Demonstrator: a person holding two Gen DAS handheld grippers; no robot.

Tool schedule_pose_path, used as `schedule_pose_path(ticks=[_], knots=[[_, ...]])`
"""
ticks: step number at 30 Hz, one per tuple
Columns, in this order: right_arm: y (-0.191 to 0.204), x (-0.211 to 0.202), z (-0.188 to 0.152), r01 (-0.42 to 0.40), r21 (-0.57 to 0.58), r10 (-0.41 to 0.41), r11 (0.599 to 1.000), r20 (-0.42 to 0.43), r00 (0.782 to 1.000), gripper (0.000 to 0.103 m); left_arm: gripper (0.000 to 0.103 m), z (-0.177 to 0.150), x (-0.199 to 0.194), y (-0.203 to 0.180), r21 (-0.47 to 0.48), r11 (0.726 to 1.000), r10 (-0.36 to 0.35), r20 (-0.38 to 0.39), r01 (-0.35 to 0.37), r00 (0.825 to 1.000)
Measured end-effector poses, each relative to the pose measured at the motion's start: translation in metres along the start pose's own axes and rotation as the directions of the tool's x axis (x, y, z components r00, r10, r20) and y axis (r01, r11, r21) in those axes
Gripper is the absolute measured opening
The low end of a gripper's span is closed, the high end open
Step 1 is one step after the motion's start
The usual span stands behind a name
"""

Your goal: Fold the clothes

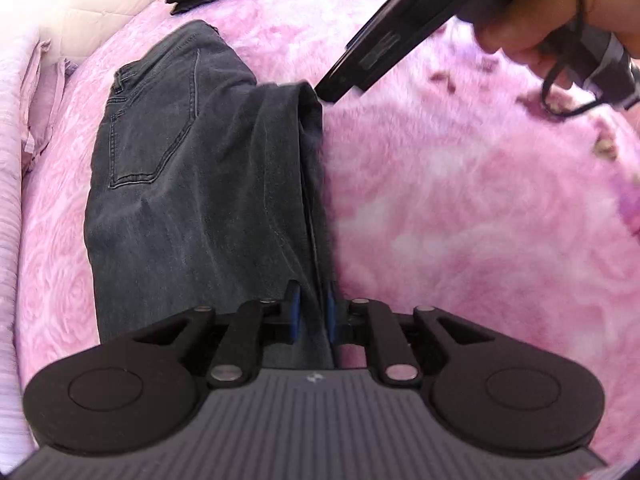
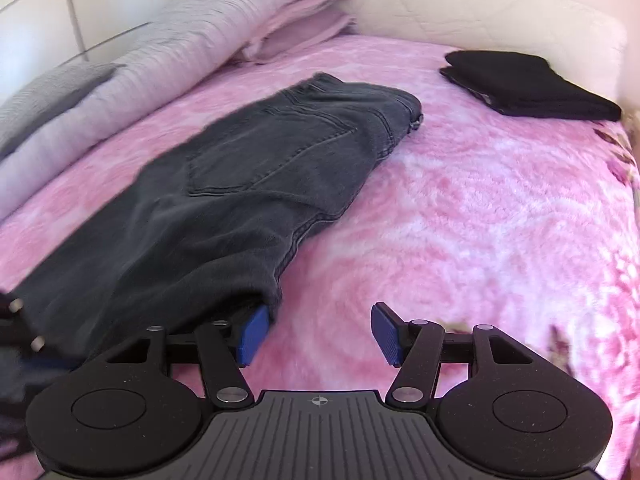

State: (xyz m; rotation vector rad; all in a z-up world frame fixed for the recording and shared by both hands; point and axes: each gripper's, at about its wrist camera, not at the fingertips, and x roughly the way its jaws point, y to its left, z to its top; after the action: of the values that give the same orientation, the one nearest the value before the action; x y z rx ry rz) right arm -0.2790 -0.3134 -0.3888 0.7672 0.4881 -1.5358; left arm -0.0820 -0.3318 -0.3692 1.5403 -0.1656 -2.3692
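Note:
Dark grey jeans (image 1: pixel 192 184) lie folded lengthwise on a pink fluffy blanket (image 1: pixel 460 200), back pocket up, with a leg doubled back over them. My left gripper (image 1: pixel 312 312) is shut on the near folded edge of the jeans, and denim fills the gap between its blue pads. A hand holds my right gripper (image 1: pixel 340 82) at the far hem of the doubled leg. In the right wrist view that gripper (image 2: pixel 319 336) is open over bare blanket. Its left pad (image 2: pixel 252 334) touches the hem of the jeans (image 2: pixel 248 184), and nothing lies between its pads.
A folded black garment (image 2: pixel 528 84) lies at the far right by the white padded headboard (image 2: pixel 480 8). Lilac folded bedding and pillows (image 2: pixel 168 56) run along the left side. Bare blanket (image 2: pixel 480 220) stretches to the right of the jeans.

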Motion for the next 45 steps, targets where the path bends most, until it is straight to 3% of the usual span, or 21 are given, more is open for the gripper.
schedule_pose_path(ticks=[3,7,11,14,16,18,19,22,27,29,32,35,37,40,41,42,45], knots=[[-0.014,-0.015,0.014,-0.032,-0.031,0.034,0.999,0.052,0.998,0.058,0.012,0.003,-0.014,0.016,-0.124,0.992,0.025,0.061,-0.017,0.998],[-0.02,0.014,0.049,-0.088,-0.071,0.092,0.994,0.048,0.995,0.057,0.012,0.007,-0.016,0.044,-0.261,0.961,0.115,0.079,-0.091,0.99],[-0.002,0.059,0.077,-0.161,-0.188,0.166,0.969,0.012,0.986,0.057,0.012,0.002,0.014,0.075,-0.337,0.922,0.198,-0.015,-0.192,0.98],[0.017,0.098,0.087,-0.188,-0.317,0.168,0.93,-0.087,0.982,0.057,0.012,-0.019,0.042,0.099,-0.428,0.869,0.213,-0.127,-0.247,0.969],[0.021,0.122,0.095,-0.197,-0.373,0.181,0.907,-0.076,0.98,0.057,0.013,-0.035,0.05,0.112,-0.493,0.827,0.214,-0.17,-0.271,0.962],[0.016,0.134,0.109,-0.2,-0.344,0.193,0.918,-0.055,0.98,0.057,0.017,-0.048,0.051,0.123,-0.546,0.785,0.219,-0.198,-0.293,0.955],[0.013,0.138,0.116,-0.205,-0.316,0.2,0.926,-0.046,0.979,0.057,0.015,-0.046,0.046,0.125,-0.544,0.779,0.236,-0.204,-0.311,0.95],[0.002,0.122,0.118,-0.201,-0.257,0.203,0.945,-0.019,0.979,0.057,0.015,-0.022,0.029,0.124,-0.535,0.8,0.249,-0.117,-0.272,0.961],[-0.01,0.067,0.088,-0.203,-0.197,0.197,0.959,-0.053,0.979,0.057,0.017,0.038,0.039,0.12,-0.445,0.888,0.158,0.069,-0.111,0.985],[-0.005,0.056,0.067,-0.244,-0.199,0.226,0.949,-0.109,0.968,0.057,0.017,0.055,0.061,0.117,-0.386,0.918,0.127,0.07,-0.091,0.989],[0.006,0.054,0.04,-0.264,-0.257,0.229,0.929,-0.158,0.96,0.057,0.017,0.056,0.098,0.12,-0.298,0.944,0.143,-0.005,-0.138,0.99],[0.004,0.05,0.027,-0.27,-0.273,0.234,0.923,-0.157,0.96,0.057,0.019,0.04,0.106,0.145,-0.33,0.929,0.17,-0.026,-0.169,0.985],[0.0,0.049,0.027,-0.273,-0.267,0.237,0.924,-0.157,0.959,0.057,0.013,0.03,0.105,0.16,-0.342,0.914,0.207,-0.073,-0.219,0.976],[-0.004,0.051,0.025,-0.281,-0.252,0.247,0.926,-0.156,0.956,0.057,0.012,0.005,0.104,0.183,-0.333,0.889,0.261,-0.192,-0.313,0.946],[-0.004,0.05,0.024,-0.283,-0.262,0.249,0.923,-0.153,0.956,0.057,0.017,-0.004,0.101,0.191,-0.354,0.877,0.264,-0.207,-0.324,0.942],[-0.003,0.05,0.024,-0.284,-0.269,0.251,0.92,-0.151,0.956,0.057,0.021,-0.008,0.095,0.194,-0.374,0.867,0.267,-0.205,-0.328,0.942],[-0.005,0.048,0.026,-0.284,-0.267,0.251,0.921,-0.15,0.956,0.057,0.014,-0.004,0.072,0.185,-0.39,0.858,0.295,-0.159,-0.334,0.942]])
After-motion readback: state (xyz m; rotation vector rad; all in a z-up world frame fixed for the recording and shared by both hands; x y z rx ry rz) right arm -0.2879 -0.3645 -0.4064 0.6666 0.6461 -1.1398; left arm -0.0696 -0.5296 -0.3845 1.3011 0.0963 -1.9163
